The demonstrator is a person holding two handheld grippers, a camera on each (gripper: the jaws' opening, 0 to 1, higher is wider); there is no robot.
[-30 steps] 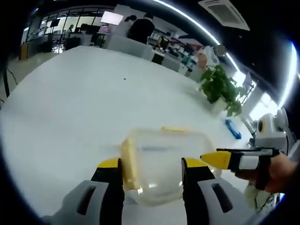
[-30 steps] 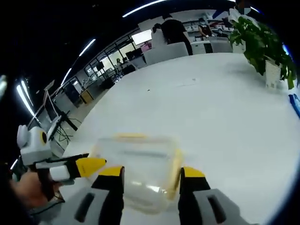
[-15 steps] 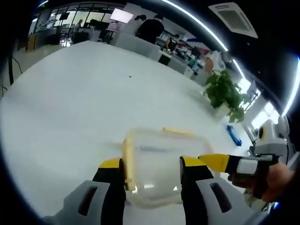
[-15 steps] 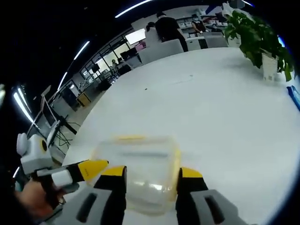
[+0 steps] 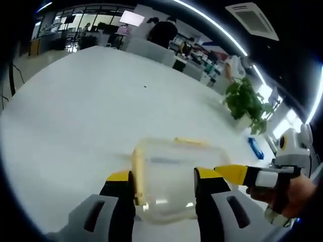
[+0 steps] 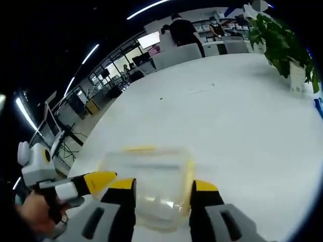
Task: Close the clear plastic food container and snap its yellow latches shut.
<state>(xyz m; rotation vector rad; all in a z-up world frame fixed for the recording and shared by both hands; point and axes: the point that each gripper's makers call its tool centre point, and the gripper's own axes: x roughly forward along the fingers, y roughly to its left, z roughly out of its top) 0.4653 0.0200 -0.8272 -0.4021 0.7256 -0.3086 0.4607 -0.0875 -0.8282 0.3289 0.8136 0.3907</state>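
while the lid already lies over the clear plastic container [image 5: 169, 179], the step in hand reads as the latching: item, one container, low centre of the left gripper view, standing on the white table [image 5: 75, 116]; body see-through and rounded, lid on top, contents not discernible. yellow latch [image 5: 137, 174] along its left side in that view, a second yellow latch [image 5: 191, 141] on the far edge; whether either is snapped down cannot be told. left tool [image 5: 164, 184]: jaws spread, straddling the container, gripping nothing. right tool [image 6: 159, 194]: jaws likewise parted, low centre of the right gripper view, astride the container [image 6: 146, 184], side latch [image 6: 191, 174] by its right jaw. the right tool's yellow tip enters the left gripper view at lower right, beside the container. next move, as judged: press a jaw against a side latch until it seats. also: potted plant [image 5: 247, 103], upper right.
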